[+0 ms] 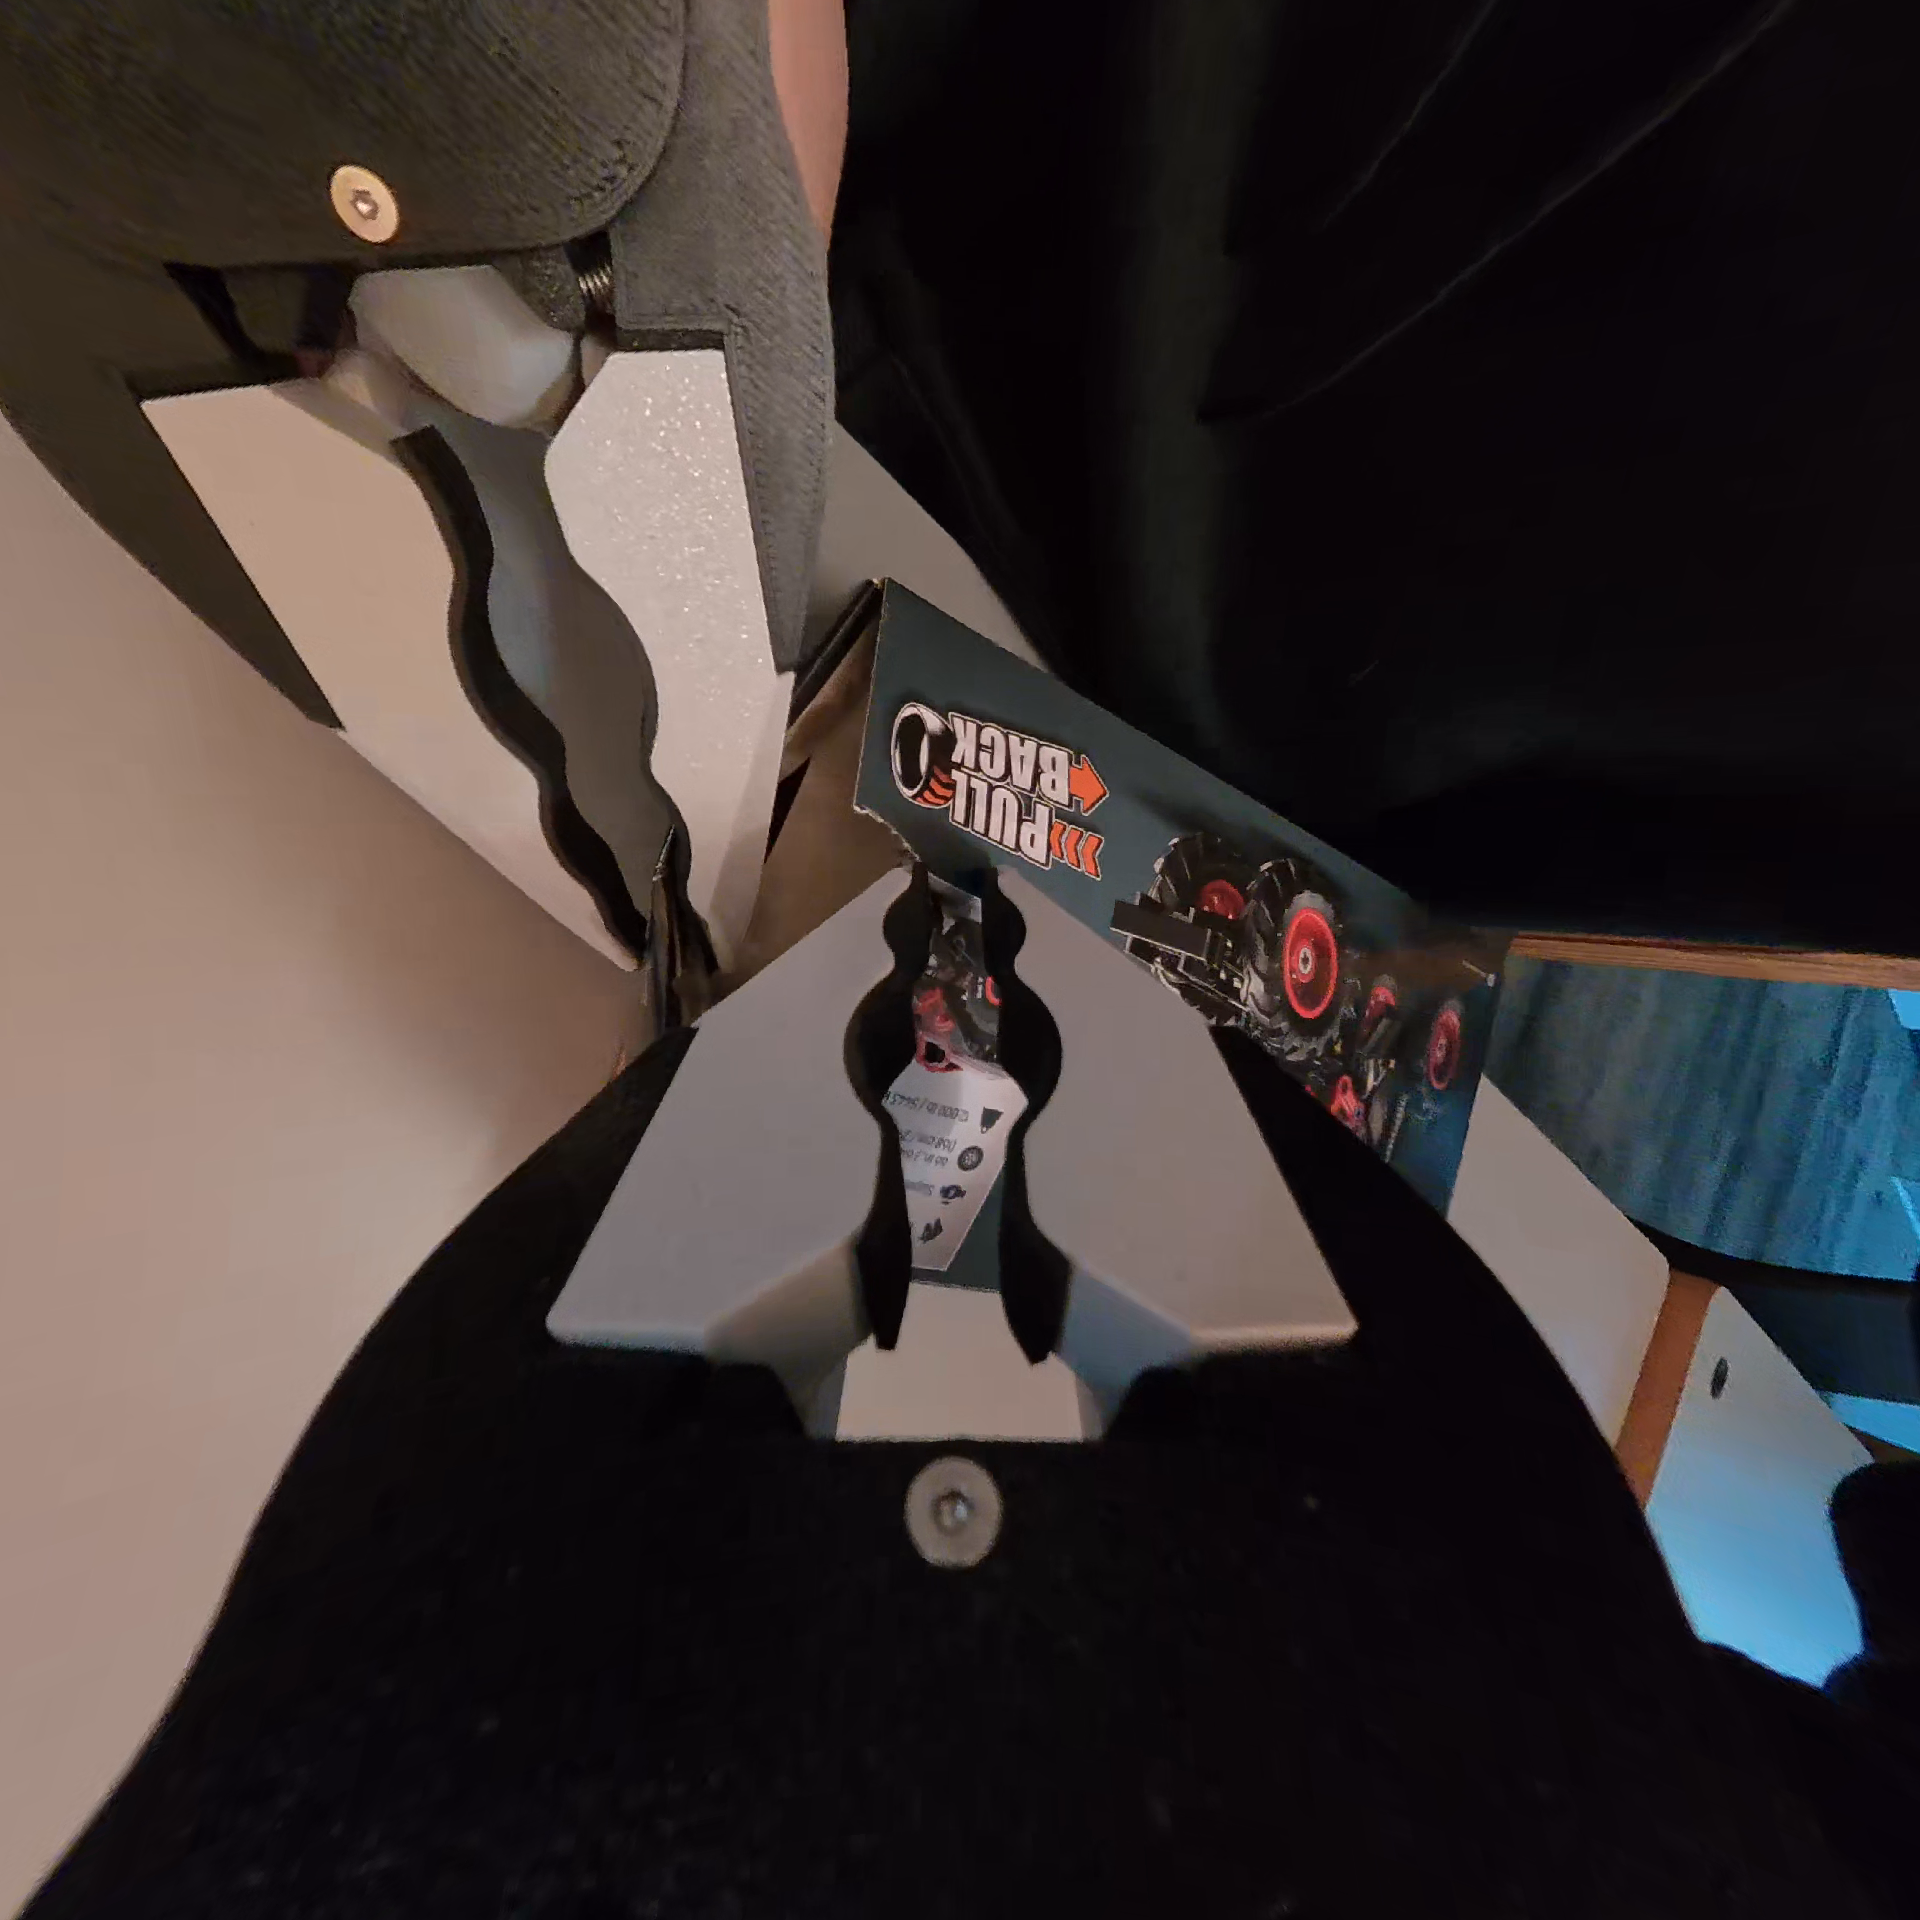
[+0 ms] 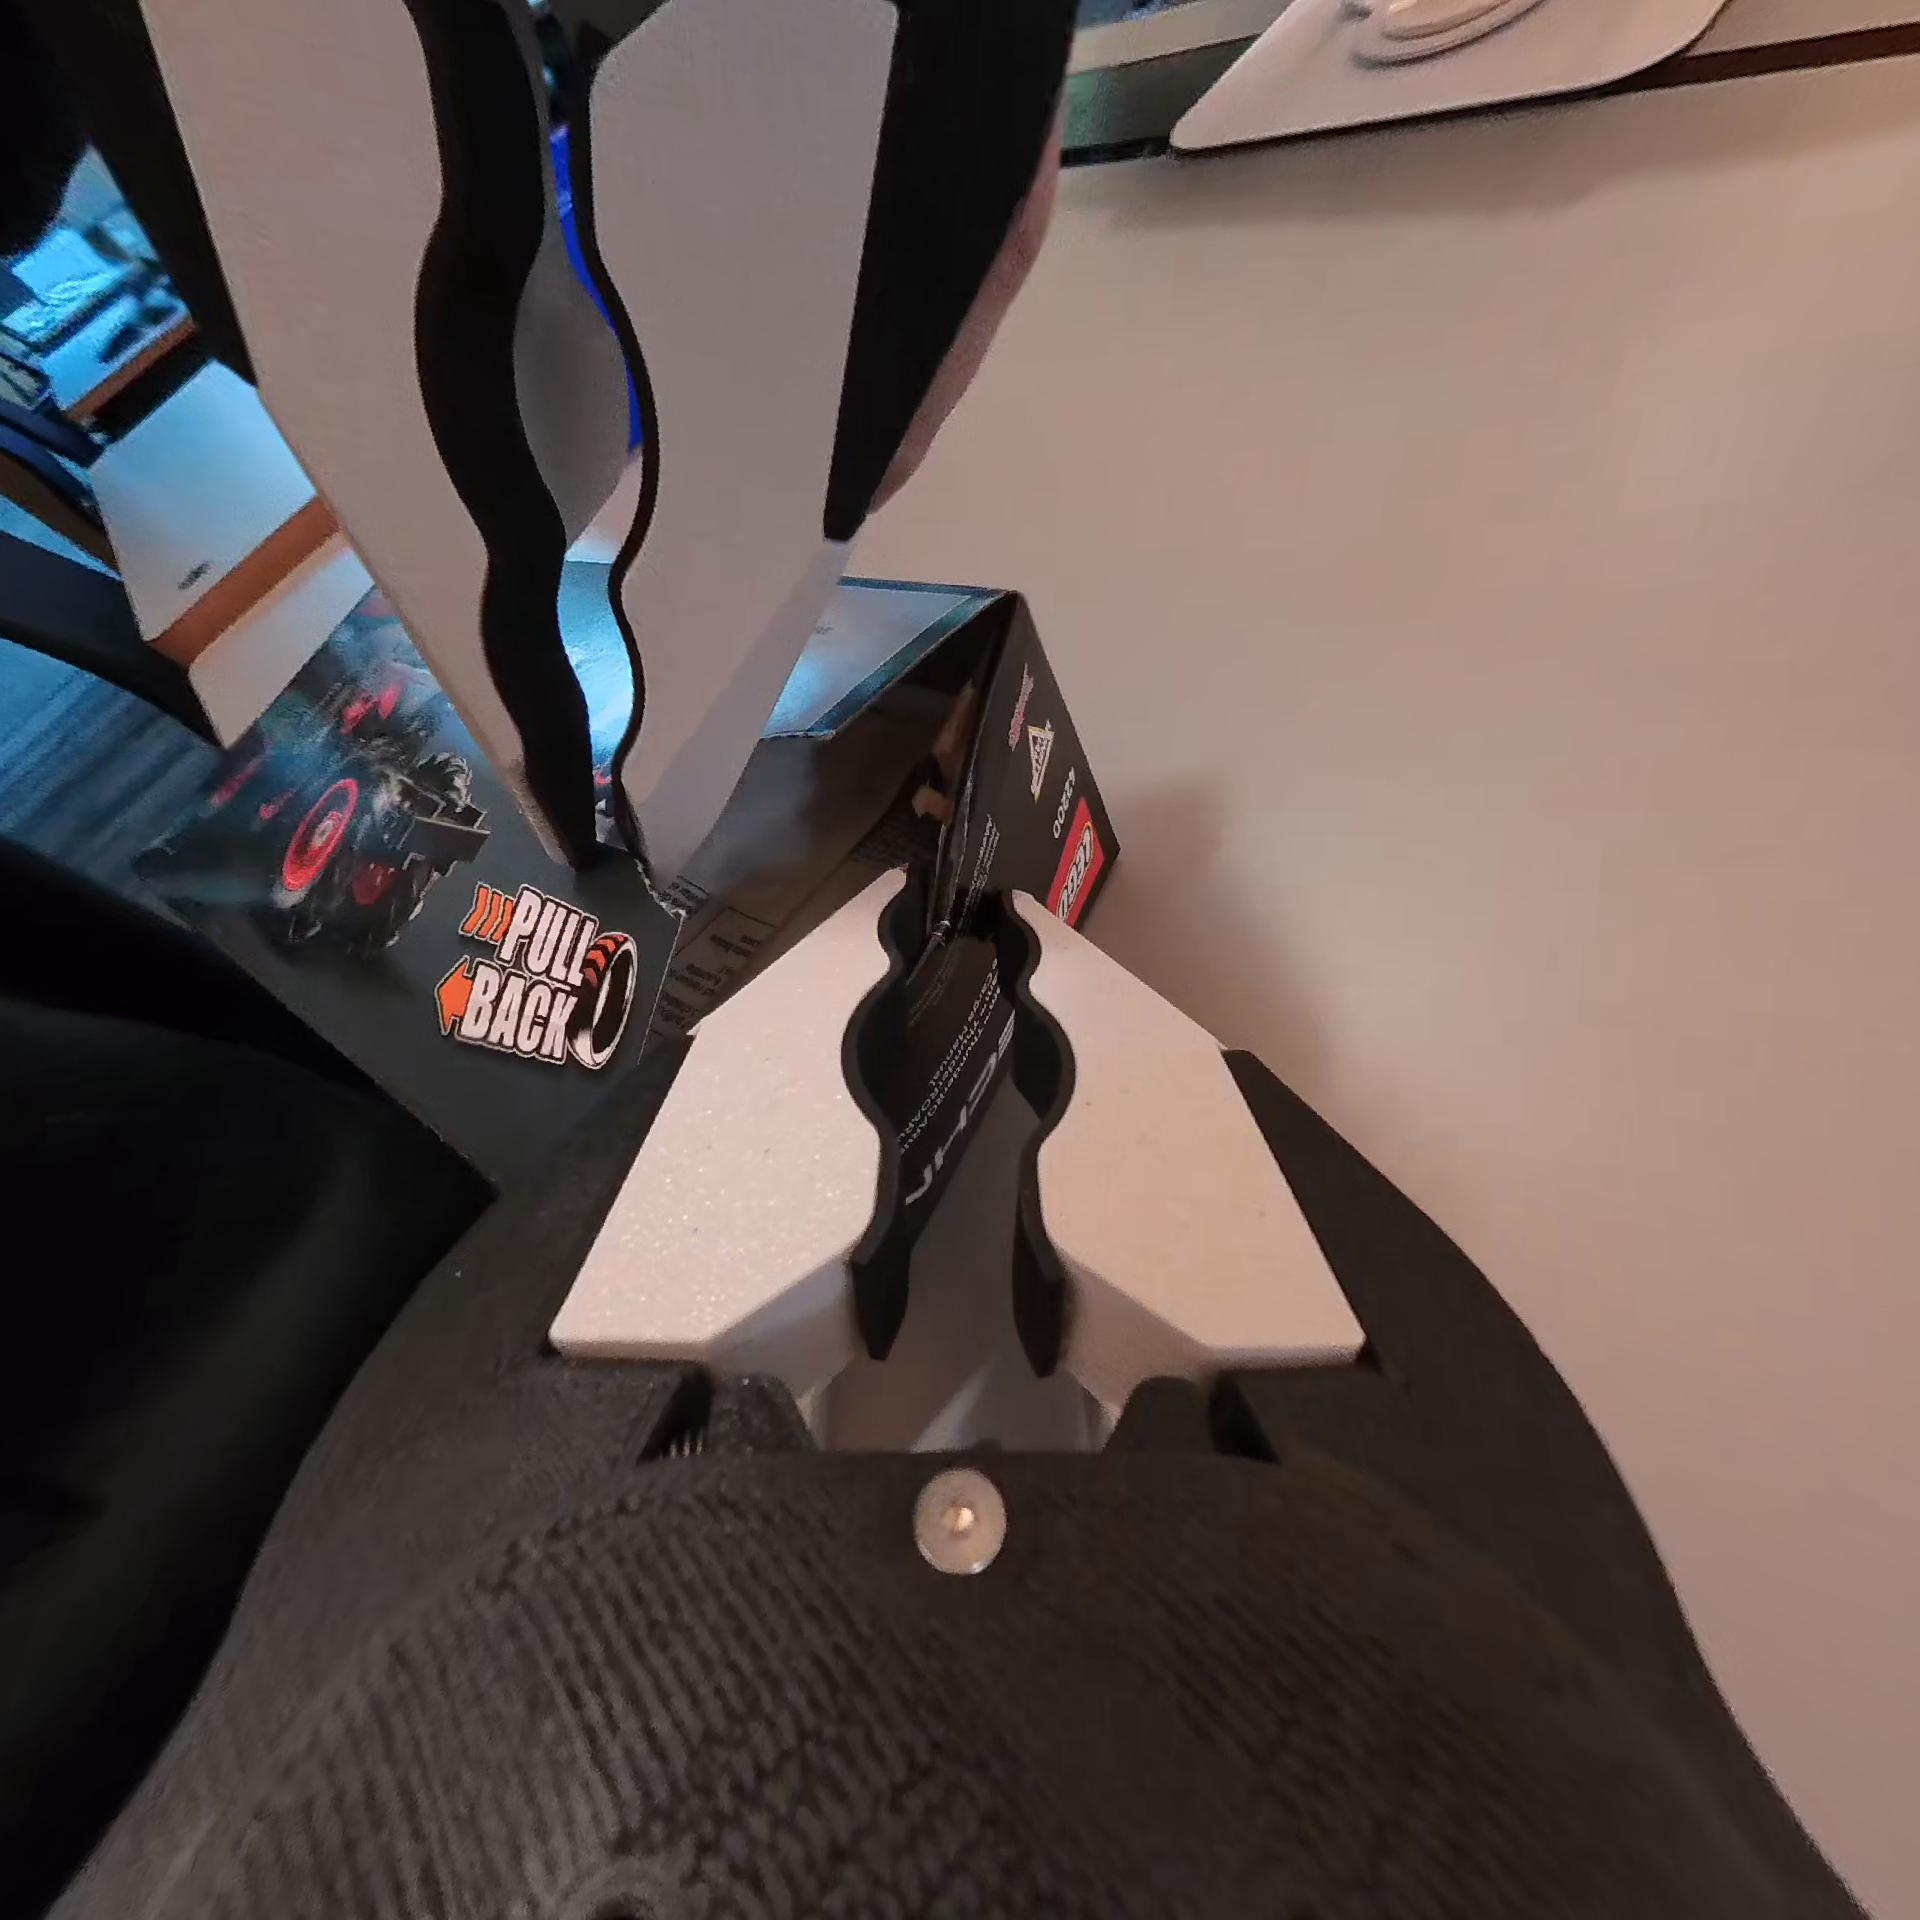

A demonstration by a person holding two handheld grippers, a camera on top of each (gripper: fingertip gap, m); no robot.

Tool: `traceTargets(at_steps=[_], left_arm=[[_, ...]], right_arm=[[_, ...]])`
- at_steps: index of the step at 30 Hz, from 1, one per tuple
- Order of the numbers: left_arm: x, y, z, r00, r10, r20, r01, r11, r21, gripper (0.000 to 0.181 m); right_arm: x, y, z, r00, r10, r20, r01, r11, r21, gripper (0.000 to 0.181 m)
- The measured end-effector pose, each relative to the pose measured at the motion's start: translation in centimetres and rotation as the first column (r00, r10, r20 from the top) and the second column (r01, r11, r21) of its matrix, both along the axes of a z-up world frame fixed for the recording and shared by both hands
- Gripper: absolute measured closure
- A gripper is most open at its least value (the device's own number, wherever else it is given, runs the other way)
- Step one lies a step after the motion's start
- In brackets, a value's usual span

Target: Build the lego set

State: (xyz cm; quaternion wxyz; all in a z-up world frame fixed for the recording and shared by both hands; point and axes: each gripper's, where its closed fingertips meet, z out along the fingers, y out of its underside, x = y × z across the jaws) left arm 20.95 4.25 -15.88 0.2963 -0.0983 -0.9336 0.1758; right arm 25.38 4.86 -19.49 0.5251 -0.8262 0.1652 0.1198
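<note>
A dark lego box (image 1: 1195,883) with a red-wheeled truck picture lies on the pale table (image 1: 208,1039), with one end torn open. My left gripper (image 1: 954,883) is shut on the torn edge of the box's printed panel. My right gripper (image 1: 665,935) comes in from the upper left and is shut on a dark flap at the same open end. In the right wrist view my right gripper (image 2: 951,904) pinches the black end flap (image 2: 1023,790) of the box (image 2: 416,883). The left gripper (image 2: 603,831) bites the panel edge from above. The contents are hidden.
A person's dark clothing (image 1: 1351,416) fills the space behind the box. A white cabinet with a wood edge (image 1: 1745,1455) stands beyond the table. A white mat (image 2: 1455,62) lies at the table's far edge. Bare table surface (image 2: 1455,727) stretches to the right of the box.
</note>
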Motion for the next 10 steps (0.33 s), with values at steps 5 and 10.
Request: traceTargets(at_steps=[5,10], left_arm=[[-1.2,0.2,-0.7,0.996,0.034,-0.086,-0.031,0.999,0.041,0.175],[-1.9,0.2,-1.0,0.974,0.104,-0.201,-0.088,0.992,0.085,0.162]], right_arm=[[-1.5,0.9,0.1,0.996,0.084,-0.04,-0.083,0.996,0.033,0.166],[-1.6,1.2,0.3,0.99,0.092,-0.111,-0.08,0.991,0.104,0.162]])
